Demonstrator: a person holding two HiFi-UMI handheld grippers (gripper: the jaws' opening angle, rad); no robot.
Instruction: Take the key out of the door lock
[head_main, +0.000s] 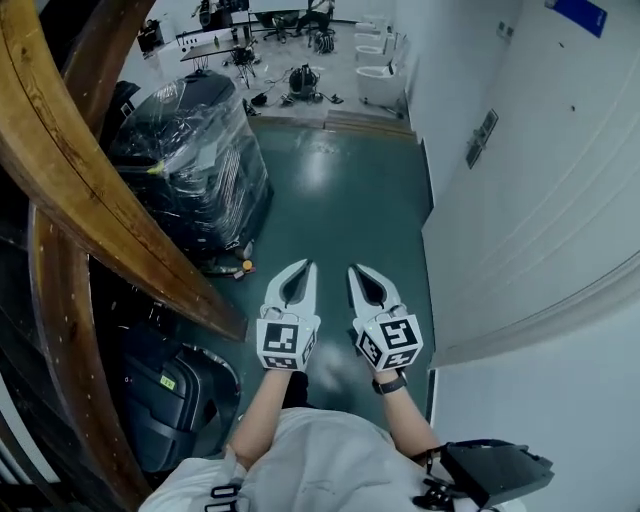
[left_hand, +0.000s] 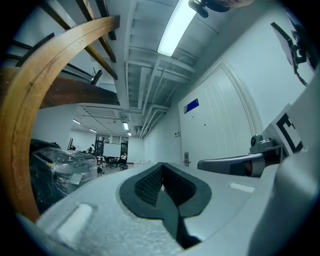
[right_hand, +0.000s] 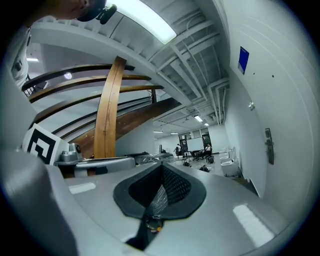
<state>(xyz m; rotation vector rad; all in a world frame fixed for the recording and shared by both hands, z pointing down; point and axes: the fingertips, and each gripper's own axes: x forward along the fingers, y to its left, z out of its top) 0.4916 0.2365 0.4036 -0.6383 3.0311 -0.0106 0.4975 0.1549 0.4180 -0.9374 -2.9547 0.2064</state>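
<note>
1. Arms out front and low, a person stands on the green floor (head_main: 340, 190) with the left gripper (head_main: 306, 266) and the right gripper (head_main: 353, 270) side by side, close but not touching, tips pointing down the corridor.
2. The left gripper is clenched: its dark pads meet along their seam, with nothing between them.
3. The right gripper is clenched the same way, pads pressed together and empty.
4. The key cannot be made out in any view. A dark plate (head_main: 484, 137) sits on the white wall (head_main: 540, 180) to the right, well ahead of both grippers. It may be the lock plate, though it is too far off to be sure.
5. Curved wooden beams (head_main: 90, 190) sweep down on the left. Beyond them a plastic-wrapped load (head_main: 190, 150) stands on the floor.
6. At the far end, white fixtures (head_main: 378, 80) line the right-hand wall.
7. A dark watch (head_main: 390, 383) sits on the right wrist, just behind that gripper's marker cube (head_main: 390, 345).
</note>
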